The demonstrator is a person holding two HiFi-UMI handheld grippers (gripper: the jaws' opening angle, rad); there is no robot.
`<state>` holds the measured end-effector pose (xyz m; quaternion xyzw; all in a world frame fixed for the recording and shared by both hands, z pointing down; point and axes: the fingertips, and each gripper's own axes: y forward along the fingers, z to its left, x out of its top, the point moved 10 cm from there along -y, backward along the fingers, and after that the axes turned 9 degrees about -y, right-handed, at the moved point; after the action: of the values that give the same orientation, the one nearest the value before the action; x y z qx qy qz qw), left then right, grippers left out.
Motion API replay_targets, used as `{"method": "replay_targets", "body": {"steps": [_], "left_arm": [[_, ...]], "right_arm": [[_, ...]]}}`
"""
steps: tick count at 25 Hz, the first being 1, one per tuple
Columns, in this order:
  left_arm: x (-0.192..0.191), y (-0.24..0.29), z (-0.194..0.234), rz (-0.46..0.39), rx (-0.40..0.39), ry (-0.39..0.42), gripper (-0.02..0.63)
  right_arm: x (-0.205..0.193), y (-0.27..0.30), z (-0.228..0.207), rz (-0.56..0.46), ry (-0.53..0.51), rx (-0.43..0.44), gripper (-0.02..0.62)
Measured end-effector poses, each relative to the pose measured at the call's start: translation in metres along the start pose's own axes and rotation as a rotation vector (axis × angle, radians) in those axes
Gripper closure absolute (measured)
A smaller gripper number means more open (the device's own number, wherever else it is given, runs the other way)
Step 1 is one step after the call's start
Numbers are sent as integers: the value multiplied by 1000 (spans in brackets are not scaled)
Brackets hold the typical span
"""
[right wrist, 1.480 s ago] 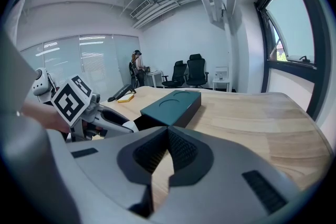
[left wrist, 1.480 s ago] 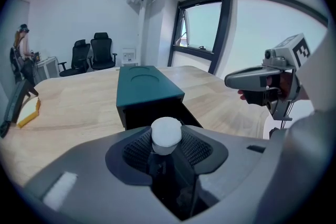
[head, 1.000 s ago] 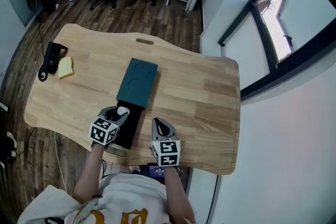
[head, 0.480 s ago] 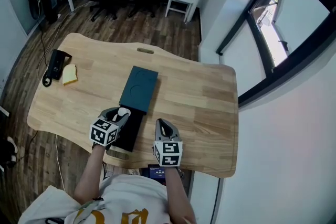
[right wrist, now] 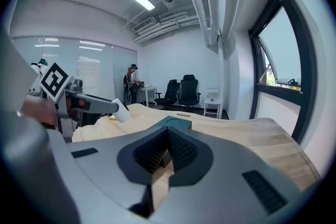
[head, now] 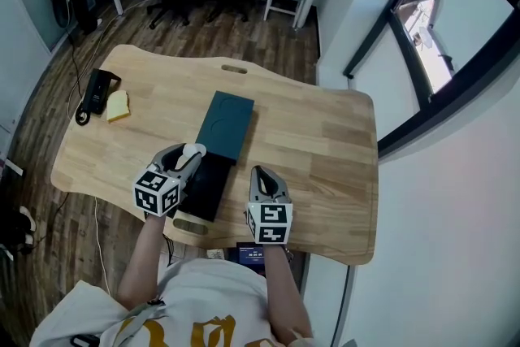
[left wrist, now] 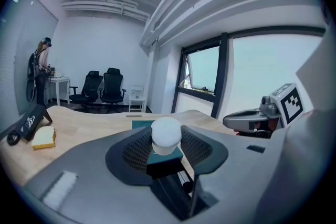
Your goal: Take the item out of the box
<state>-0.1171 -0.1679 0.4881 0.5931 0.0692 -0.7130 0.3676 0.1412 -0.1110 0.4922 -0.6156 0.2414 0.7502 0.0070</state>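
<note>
Bare tabletop (head: 325,142) right of the teal lid (head: 227,123), open to the far edge. Across the middle, lid and black box (head: 201,189) end to end, left gripper (head: 192,153) at the box's left edge, right gripper (head: 260,177) just beside its right. Far left corner: black device (head: 97,90) and yellow block (head: 119,105), well apart from the box.

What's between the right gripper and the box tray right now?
Only a bare strip of wooden table separates the right gripper from the black box tray; the head view shows it.
</note>
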Motion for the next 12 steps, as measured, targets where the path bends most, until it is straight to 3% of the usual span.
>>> {"method": "replay_targets", "body": {"steps": [4,12], "left_arm": [[10,-8,-2,-40,7,8,434],[9,-11,-4,-42,-3,19,434]], "right_arm": [[5,-3,0,-12,-2,-6,591],[5,-8,1,-13,-6,-16,591]]}}
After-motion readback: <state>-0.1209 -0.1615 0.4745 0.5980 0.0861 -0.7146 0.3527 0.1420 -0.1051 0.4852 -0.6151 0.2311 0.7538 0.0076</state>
